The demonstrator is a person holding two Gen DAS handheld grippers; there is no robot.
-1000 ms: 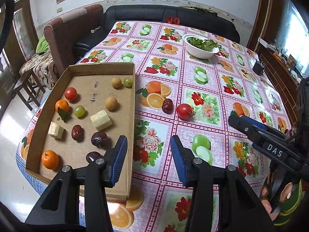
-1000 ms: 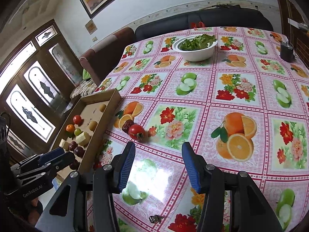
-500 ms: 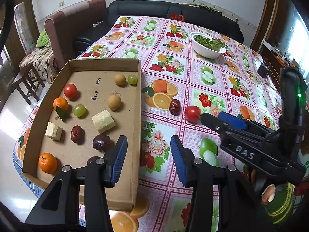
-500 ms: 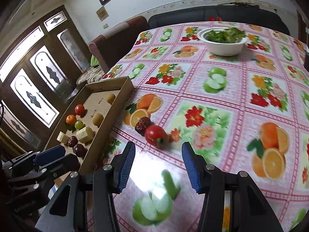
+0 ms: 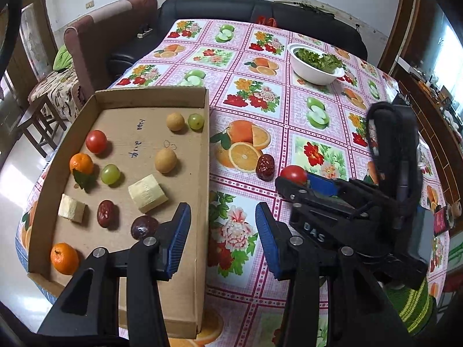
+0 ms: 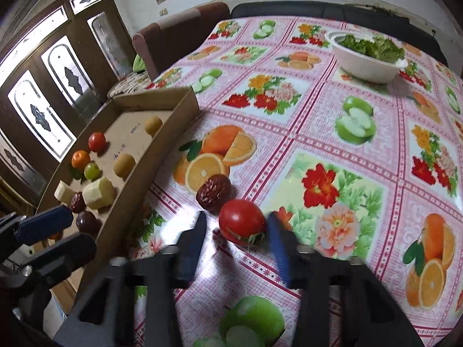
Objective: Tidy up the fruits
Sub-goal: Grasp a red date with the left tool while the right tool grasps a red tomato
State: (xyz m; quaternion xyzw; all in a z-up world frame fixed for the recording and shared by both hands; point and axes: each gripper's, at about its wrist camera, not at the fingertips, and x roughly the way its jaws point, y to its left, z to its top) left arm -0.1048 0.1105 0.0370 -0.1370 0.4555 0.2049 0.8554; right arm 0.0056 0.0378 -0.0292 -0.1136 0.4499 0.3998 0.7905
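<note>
A red tomato [image 6: 242,225] lies on the fruit-print tablecloth, with a wrinkled brown date [image 6: 213,192] just beyond it to the left. My right gripper [image 6: 235,232] is open, its jaws either side of the tomato, the right finger close to it. In the left wrist view the tomato [image 5: 293,174] and date [image 5: 265,167] show past the right gripper [image 5: 306,185]. My left gripper [image 5: 222,231] is open and empty over the right wall of a cardboard tray [image 5: 202,179] holding several fruits.
A white bowl of greens [image 6: 367,57] stands at the far side of the table. A sofa and an armchair [image 5: 110,37] stand beyond the table. Printed fruit pictures on the cloth are flat, not real.
My right gripper has moved forward and down to the tomato, which now sits between its jaws. My left gripper has shifted slightly and stays open.
</note>
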